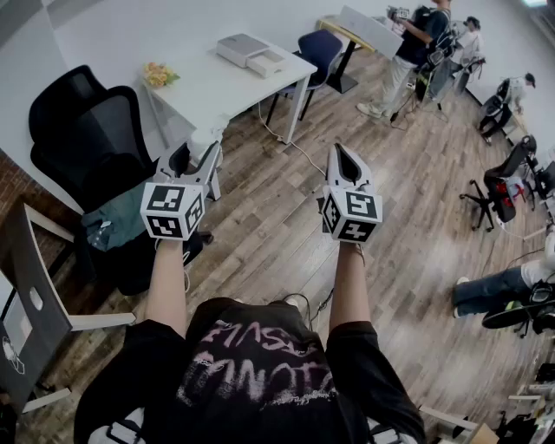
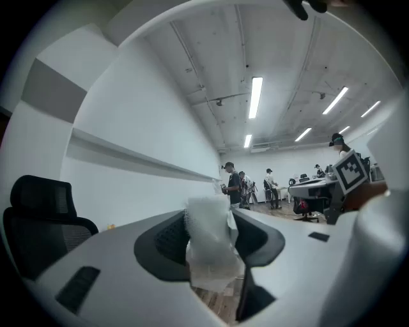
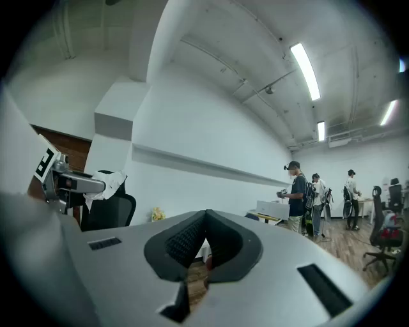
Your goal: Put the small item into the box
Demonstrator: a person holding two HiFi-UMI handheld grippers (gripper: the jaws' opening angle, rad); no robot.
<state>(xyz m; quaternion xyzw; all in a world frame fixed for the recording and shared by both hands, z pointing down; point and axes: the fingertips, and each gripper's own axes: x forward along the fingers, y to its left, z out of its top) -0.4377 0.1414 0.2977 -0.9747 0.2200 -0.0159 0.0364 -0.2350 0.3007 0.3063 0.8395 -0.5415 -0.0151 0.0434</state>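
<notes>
A pale wood-plank floor [image 1: 416, 217] meets plain white walls [image 1: 130, 26]. A white rectangular desk [image 1: 217, 87] stands near a black mesh office chair [image 1: 87, 130]. Long ceiling strip lights [image 2: 255, 96] glow overhead.

Can't tell the contents of the pale crinkled packet [image 2: 206, 223] in the left gripper [image 2: 214, 246]: blurred by closeness, lower end hidden behind the gripper's body. Can't tell the far-off people [image 2: 233, 185] apart: too small.

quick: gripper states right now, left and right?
Left gripper: closed on a small plastic packet.
Right gripper: closed, nothing between its jaws.
</notes>
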